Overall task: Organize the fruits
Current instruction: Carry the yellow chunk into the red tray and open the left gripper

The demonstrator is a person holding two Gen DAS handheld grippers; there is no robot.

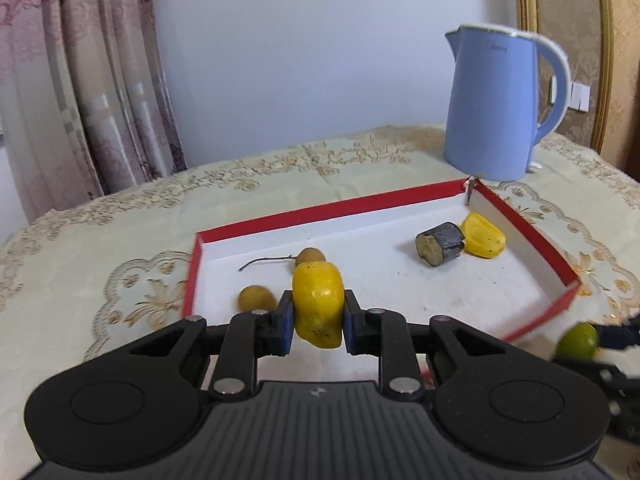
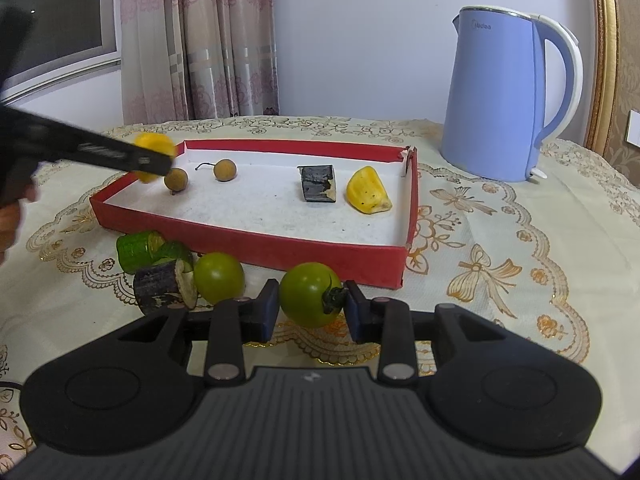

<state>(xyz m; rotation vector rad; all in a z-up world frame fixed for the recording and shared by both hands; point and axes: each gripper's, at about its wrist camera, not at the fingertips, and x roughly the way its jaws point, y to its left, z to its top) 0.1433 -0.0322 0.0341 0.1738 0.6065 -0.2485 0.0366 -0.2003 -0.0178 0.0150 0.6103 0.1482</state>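
My left gripper [image 1: 317,318] is shut on a yellow fruit piece [image 1: 318,300] and holds it over the near left part of the red tray [image 1: 320,210]. In the right wrist view that gripper [image 2: 162,162] and its yellow piece [image 2: 154,142] are blurred above the tray's left corner [image 2: 120,208]. My right gripper [image 2: 311,314] is shut on a green tomato [image 2: 308,294] in front of the tray. Inside the tray lie two brown longans [image 2: 225,170] [image 2: 176,179], a dark cut chunk [image 2: 318,184] and another yellow piece [image 2: 366,196].
A blue kettle [image 2: 508,96] stands behind the tray's right corner. Left of my right gripper, on the embroidered cloth [image 2: 500,248], lie a second green tomato [image 2: 219,276], a dark chunk [image 2: 164,286] and green cucumber pieces [image 2: 140,248]. Curtains hang at the back left.
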